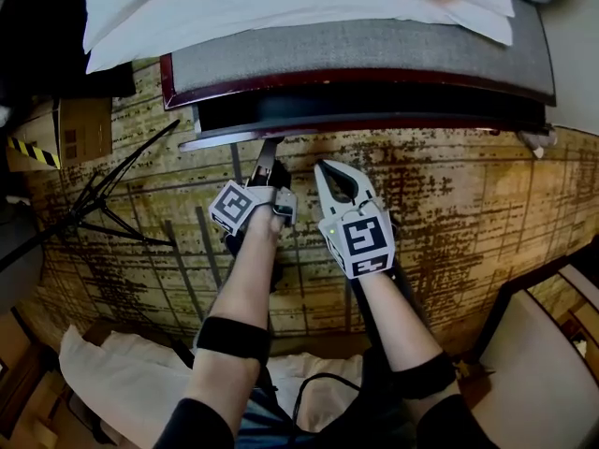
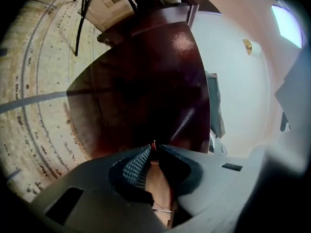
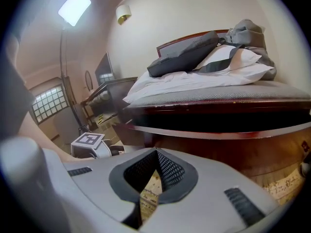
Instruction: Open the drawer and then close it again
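The dark red wooden drawer [image 1: 374, 123] under the bed [image 1: 356, 59] stands pulled out a little, with a dark gap above its front lip. My left gripper [image 1: 267, 160] reaches that lip near its left end. In the left gripper view its jaws [image 2: 154, 145] are nearly together with a sliver of red wood pinched at the tips, and the drawer's front panel [image 2: 146, 81] fills the view. My right gripper [image 1: 330, 169] hovers beside it, short of the drawer, shut with nothing between its pads [image 3: 156, 152]. The drawer front [image 3: 228, 152] lies ahead of it.
Patterned carpet [image 1: 449, 213] covers the floor. A black tripod [image 1: 103, 204] and a cardboard box [image 1: 75, 129] stand at the left. White bedding [image 1: 112, 372] lies near my knees, and a pale piece of furniture [image 1: 543, 363] stands at the right. Pillows [image 3: 218, 62] lie on the bed.
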`<state>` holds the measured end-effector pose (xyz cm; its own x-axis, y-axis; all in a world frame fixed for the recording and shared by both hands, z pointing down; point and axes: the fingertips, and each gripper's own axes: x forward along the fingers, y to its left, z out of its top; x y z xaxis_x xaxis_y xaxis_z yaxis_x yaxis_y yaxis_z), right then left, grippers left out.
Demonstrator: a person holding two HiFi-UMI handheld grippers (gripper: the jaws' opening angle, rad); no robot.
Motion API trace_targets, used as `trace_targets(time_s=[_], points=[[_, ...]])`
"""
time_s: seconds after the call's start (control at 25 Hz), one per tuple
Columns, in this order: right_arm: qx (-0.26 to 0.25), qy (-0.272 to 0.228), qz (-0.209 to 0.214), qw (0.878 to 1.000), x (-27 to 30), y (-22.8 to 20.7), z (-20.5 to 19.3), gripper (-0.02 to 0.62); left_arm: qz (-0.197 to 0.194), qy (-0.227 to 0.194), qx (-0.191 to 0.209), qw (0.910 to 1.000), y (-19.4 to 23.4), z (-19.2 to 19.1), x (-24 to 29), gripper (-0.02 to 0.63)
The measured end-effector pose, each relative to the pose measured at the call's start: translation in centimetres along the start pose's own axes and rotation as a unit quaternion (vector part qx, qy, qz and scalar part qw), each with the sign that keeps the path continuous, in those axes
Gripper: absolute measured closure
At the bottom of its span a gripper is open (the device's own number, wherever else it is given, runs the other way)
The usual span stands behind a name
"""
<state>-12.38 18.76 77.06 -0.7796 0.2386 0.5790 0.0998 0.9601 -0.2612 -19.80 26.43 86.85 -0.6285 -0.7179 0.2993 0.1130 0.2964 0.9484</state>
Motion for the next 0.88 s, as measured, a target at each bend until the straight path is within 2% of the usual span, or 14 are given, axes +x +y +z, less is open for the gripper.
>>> trace_targets(time_s=[0.16, 0.44, 0.88], points=[[0.000, 0.008, 0.006, 1.000, -1.6, 1.2, -0.6, 0.591, 0.013, 0.002, -0.011, 0.9999, 0.8, -1.4, -2.6, 0.557], [0.002, 0.021, 0.010, 1.000, -4.0, 2.6, -1.9, 0.591, 0.060, 0.003, -0.028, 0.9978, 2.5, -3.9, -7.2, 0.555], [-0.001, 0.022, 0.014, 1.000, -6.2, 3.6, -1.7, 0.591, 0.090, 0.019, -0.034, 0.9952, 4.0, -7.5, -13.9, 0.555]])
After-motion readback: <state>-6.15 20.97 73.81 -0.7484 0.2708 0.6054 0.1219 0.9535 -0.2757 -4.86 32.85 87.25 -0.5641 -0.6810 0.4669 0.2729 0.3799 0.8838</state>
